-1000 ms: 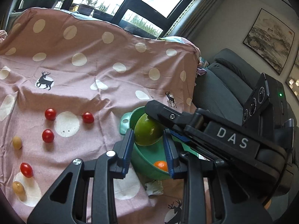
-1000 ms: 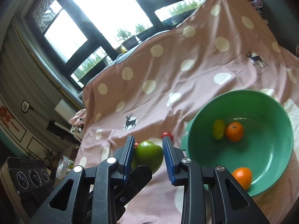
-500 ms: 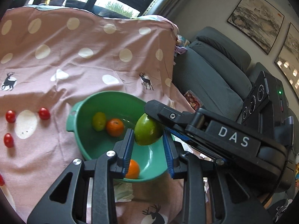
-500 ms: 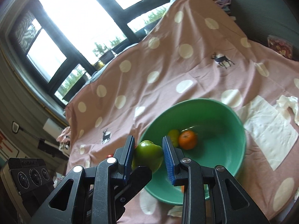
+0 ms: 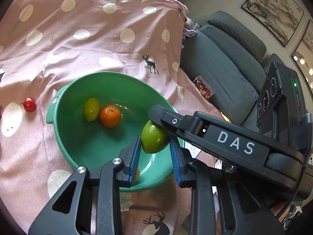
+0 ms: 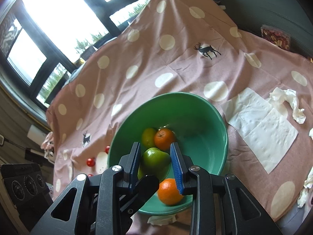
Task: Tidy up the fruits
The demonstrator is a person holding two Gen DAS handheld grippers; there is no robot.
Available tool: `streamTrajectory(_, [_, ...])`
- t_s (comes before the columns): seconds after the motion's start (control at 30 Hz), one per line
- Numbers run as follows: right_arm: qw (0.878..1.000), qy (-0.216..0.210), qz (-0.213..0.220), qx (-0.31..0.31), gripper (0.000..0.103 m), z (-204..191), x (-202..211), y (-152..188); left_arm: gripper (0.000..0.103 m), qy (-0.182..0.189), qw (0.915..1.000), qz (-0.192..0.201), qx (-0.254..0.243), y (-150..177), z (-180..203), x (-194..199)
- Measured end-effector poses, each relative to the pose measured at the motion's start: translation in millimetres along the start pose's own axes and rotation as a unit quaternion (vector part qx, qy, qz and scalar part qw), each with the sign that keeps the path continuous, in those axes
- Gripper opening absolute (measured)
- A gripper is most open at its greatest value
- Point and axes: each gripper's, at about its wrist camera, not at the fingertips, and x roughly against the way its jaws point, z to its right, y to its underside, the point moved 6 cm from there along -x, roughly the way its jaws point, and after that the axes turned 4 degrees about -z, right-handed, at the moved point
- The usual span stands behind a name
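Apple [image 5: 154, 139], green, now hanging over bowl [image 5: 64, 129] instead of cloth; both narrow-set tongs [image 5: 155, 156] [image 6: 155, 163] gripping it together; napkin [image 6: 262, 125] showing only rightward.

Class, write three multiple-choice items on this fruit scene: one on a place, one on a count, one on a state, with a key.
1. Where is the green apple?
A. On the cloth beside a tomato
B. Between gripper fingers, over the green bowl
C. On the sofa

2. How many oranges lie in the green bowl?
A. One
B. Two
C. Four

3. How does the right gripper stand?
A. Wide open with nothing between its fingers
B. Closed on an orange
C. Closed on the green apple

Key: 1 B, the apple sits between blue pads with the bowl's inside behind it. 2 B, one orange lies by the yellow-green fruit, and another by the near rim. 3 C, both pads press the apple's sides.
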Motion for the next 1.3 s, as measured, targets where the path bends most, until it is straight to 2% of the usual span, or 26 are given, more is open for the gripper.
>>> streamTrajectory(0.1, [1.0,0.01,-0.009,-0.001,0.033,2,-3,1,0.026,-0.007,1.0,-0.004,-0.004,3,0,-1])
streamTrajectory(0.3, [1.0,0.001,-0.001,-0.002,0.034,0,-2,0,0.029,-0.055,0.9984,0.008,-0.006,4,-8,17])
streamTrajectory(0.37, [1.0,-0.005,0.008,0.002,0.04,-4,1,-1,0.035,-0.072,0.9973,0.018,-0.008,3,-14,31])
streamTrajectory(0.43, [1.0,-0.012,0.016,0.004,0.05,-8,3,-2,0.051,-0.092,0.9952,0.033,0.0,4,-23,50])
streamTrajectory(0.47, [1.0,-0.016,0.02,0.007,0.054,-11,4,-3,0.056,-0.105,0.9935,0.043,0.008,4,-30,62])
streamTrajectory(0.53, [0.999,-0.022,0.022,0.014,0.056,-18,4,-3,0.071,-0.127,0.9896,0.063,0.022,3,-43,83])
streamTrajectory(0.57, [0.999,-0.027,0.022,0.019,0.056,-22,4,-2,0.074,-0.141,0.9868,0.073,0.031,3,-52,95])
streamTrajectory(0.67, [0.998,-0.046,0.022,0.033,0.064,-37,3,1,0.079,-0.205,0.9699,0.104,0.079,10,-88,133])
streamTrajectory(0.73, [0.997,-0.06,0.019,0.046,0.064,-49,2,4,0.081,-0.239,0.9576,0.114,0.113,18,-114,153])
streamTrajectory(0.8, [0.995,-0.076,0.011,0.06,0.064,-61,-1,7,0.081,-0.26,0.9476,0.121,0.14,27,-137,169])
streamTrajectory(0.93, [0.991,-0.098,-0.009,0.09,0.064,-88,-10,18,0.082,-0.307,0.9216,0.135,0.195,48,-188,199])
streamTrajectory(1.1, [0.982,-0.124,-0.066,0.123,0.064,-127,-40,42,0.08,-0.359,0.8894,0.143,0.244,69,-233,225])
streamTrajectory(1.2, [0.974,-0.135,-0.116,0.144,0.064,-153,-65,65,0.08,-0.358,0.8834,0.144,0.266,76,-247,231])
streamTrajectory(1.3, [0.959,-0.159,-0.165,0.165,0.063,-180,-86,94,0.077,-0.343,0.8837,0.143,0.284,80,-254,231])
